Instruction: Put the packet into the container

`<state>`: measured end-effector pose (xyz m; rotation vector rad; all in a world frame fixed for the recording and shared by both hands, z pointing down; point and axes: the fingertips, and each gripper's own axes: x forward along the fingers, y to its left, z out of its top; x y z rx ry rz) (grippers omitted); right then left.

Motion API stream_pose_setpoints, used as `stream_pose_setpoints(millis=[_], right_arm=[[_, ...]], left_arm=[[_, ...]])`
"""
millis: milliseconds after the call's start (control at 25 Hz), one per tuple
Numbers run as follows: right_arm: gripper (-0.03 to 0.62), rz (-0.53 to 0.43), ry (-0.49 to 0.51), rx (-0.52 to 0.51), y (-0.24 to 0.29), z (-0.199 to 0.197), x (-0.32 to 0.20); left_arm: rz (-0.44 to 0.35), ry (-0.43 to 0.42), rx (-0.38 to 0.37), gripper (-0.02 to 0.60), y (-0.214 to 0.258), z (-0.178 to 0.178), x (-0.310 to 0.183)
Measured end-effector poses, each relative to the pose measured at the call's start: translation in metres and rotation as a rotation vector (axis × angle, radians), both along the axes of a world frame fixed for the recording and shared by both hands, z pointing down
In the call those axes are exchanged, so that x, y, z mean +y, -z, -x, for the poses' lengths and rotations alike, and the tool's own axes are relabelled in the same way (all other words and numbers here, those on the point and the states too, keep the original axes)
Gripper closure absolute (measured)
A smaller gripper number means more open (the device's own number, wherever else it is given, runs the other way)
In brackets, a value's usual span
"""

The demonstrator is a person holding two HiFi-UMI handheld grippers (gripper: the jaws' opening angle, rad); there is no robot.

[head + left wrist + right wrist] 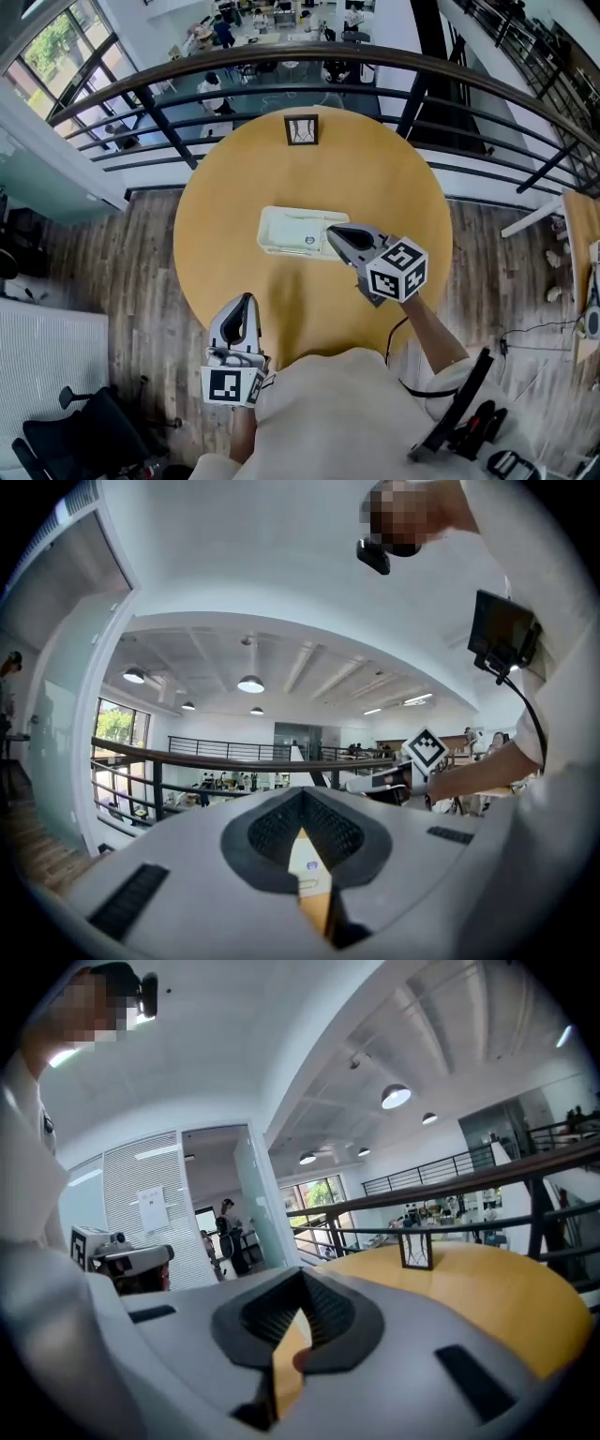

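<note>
Packet [302,231]: white, flat, small blue mark, lying in the pale rectangular container [267,234]. Left gripper [247,300] and right gripper [332,232]: jaws together, empty.

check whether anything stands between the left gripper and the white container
Nothing visible does: only bare tabletop lies between the left gripper and the container. The right gripper overlaps the container's right end in the head view, and the small frame stands beyond it.
</note>
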<state>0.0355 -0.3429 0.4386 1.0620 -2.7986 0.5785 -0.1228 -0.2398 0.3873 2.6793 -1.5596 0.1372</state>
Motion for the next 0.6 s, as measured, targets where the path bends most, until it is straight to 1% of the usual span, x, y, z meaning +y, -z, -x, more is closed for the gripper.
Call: stream_pose_setpoints(millis=[160, 240, 320, 480, 520, 600], right_arm=[[0.589, -0.078, -0.046, -0.032, 0.023, -0.014, 0.016], [0.589, -0.112, -0.072, -0.014, 0.03, -0.02, 0.024], [0.589, -0.152, -0.099, 0.036, 0.035, -0.026, 0.029], [0.589, -0.244, -0.156, 0.206, 0.033, -0.032, 0.042], [0.589, -0.26, -0.165, 0.231, 0.031, -0.032, 0.046], [0.589, -0.266, -0.174, 0.238, 0.029, -0.031, 0.057]], left_arm=[[-0.042, -0.036, -0.012, 0.575, 0.011, -0.019, 0.002], [-0.048, -0.048, -0.017, 0.577, 0.012, -0.026, 0.006], [-0.055, -0.055, -0.02, 0.577, 0.013, -0.032, 0.011], [-0.069, -0.049, -0.015, 0.577, 0.012, -0.038, 0.021], [-0.07, -0.046, -0.015, 0.575, 0.011, -0.039, 0.025], [-0.071, -0.039, -0.011, 0.576, 0.008, -0.039, 0.032]])
